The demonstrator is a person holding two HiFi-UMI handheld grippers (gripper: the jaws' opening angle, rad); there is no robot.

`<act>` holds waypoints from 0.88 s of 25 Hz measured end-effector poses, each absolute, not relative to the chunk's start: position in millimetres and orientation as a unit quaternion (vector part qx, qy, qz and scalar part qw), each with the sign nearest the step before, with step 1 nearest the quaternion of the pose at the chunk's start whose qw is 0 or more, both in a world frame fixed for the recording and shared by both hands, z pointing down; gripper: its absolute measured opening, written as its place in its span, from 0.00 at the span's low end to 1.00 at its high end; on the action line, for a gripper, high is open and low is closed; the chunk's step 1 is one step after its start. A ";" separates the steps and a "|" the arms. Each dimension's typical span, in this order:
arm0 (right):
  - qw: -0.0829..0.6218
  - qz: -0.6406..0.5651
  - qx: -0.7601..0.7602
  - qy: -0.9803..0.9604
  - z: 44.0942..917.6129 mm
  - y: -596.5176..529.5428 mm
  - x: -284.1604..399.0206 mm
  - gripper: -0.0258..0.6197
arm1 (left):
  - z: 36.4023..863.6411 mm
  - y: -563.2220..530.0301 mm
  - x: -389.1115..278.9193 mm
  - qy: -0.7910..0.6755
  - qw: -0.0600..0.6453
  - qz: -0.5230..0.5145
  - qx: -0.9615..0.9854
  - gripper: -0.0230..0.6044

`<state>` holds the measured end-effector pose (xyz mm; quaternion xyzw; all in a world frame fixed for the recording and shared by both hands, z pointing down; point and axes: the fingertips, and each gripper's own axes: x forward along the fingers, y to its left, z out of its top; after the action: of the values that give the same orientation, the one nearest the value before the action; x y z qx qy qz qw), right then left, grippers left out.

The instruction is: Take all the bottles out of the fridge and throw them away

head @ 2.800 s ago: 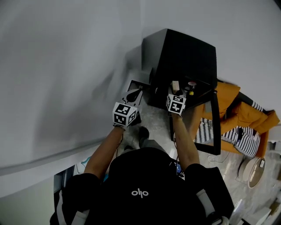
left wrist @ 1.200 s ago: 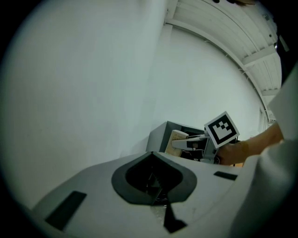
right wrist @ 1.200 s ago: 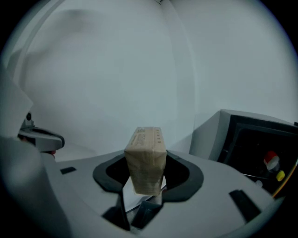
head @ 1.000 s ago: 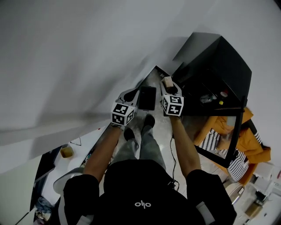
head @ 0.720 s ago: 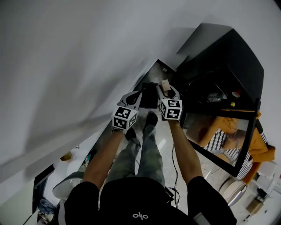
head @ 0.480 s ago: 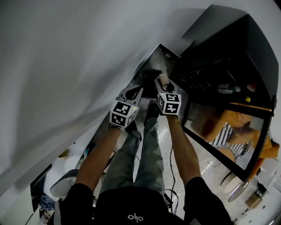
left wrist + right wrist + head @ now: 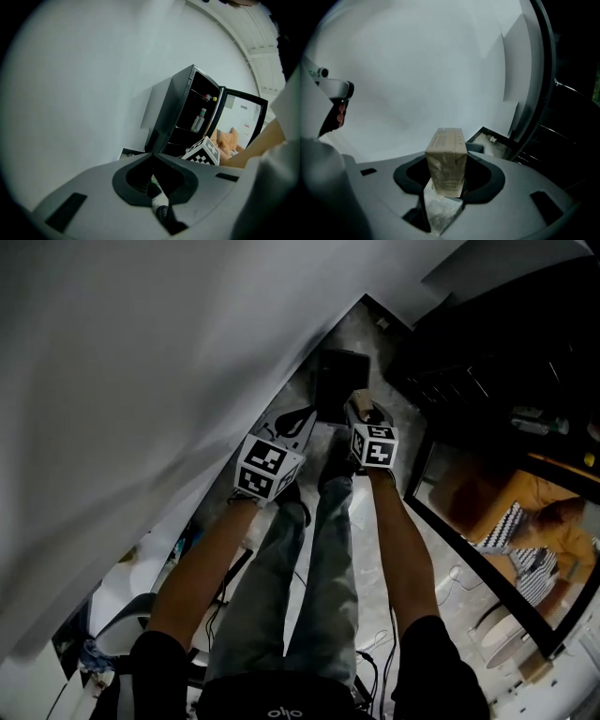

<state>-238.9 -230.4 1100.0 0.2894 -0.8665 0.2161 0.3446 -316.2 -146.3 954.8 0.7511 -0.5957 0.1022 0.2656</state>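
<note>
My right gripper is shut on a tan drink carton, which stands upright between the jaws. In the head view the right gripper hangs just in front of a black bin on the floor. My left gripper is beside it on the left, shut and holding nothing. The black fridge stands open, with a clear bottle on a shelf and small red and yellow caps above it.
The fridge's glass door swings out at the right. A white wall runs along the left. The person's legs and shoes are below the grippers, and cables lie on the pale floor.
Both grippers have come down low toward the floor and the bin, which now looks closer. The carton stays in the right gripper. The left gripper stays shut.
</note>
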 end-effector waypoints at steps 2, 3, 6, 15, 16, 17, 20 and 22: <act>0.358 0.216 0.280 -0.864 1118.2 -227.1 -238.9 0.33 | 965.3 -142.7 -315.2 -0.594 0.267 0.108 0.751 0.04; 0.362 0.214 0.278 -0.863 1124.9 -226.0 -238.8 0.34 | 969.5 -140.2 -314.3 -0.593 0.268 0.110 0.752 0.04; 0.359 0.213 0.279 -0.865 1135.5 -229.5 -241.4 0.34 | 978.7 -134.2 -313.9 -0.592 0.269 0.110 0.752 0.04; 0.329 0.235 0.293 -0.867 1106.0 -227.6 -230.5 0.42 | 969.7 -119.9 -324.9 -0.598 0.273 0.110 0.746 0.04; 0.322 0.238 0.293 -0.868 1095.4 -224.8 -226.4 0.42 | 964.2 -119.6 -325.5 -0.599 0.272 0.109 0.745 0.04; 0.315 0.241 0.294 -0.870 1083.8 -221.5 -222.2 0.42 | 957.8 -119.2 -325.6 -0.599 0.271 0.107 0.745 0.04; 0.291 0.248 0.296 -0.875 1040.1 -210.0 -208.8 0.42 | 931.3 -117.6 -325.5 -0.602 0.269 0.100 0.745 0.04; 0.278 0.250 0.303 -0.877 1005.0 -204.1 -197.4 0.41 | 907.2 -117.0 -323.6 -0.606 0.269 0.093 0.743 0.04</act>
<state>-197.4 -204.1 1005.0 0.3034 -0.8766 0.2498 0.2777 -323.6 -117.0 907.2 0.7430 -0.6059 0.0926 0.2689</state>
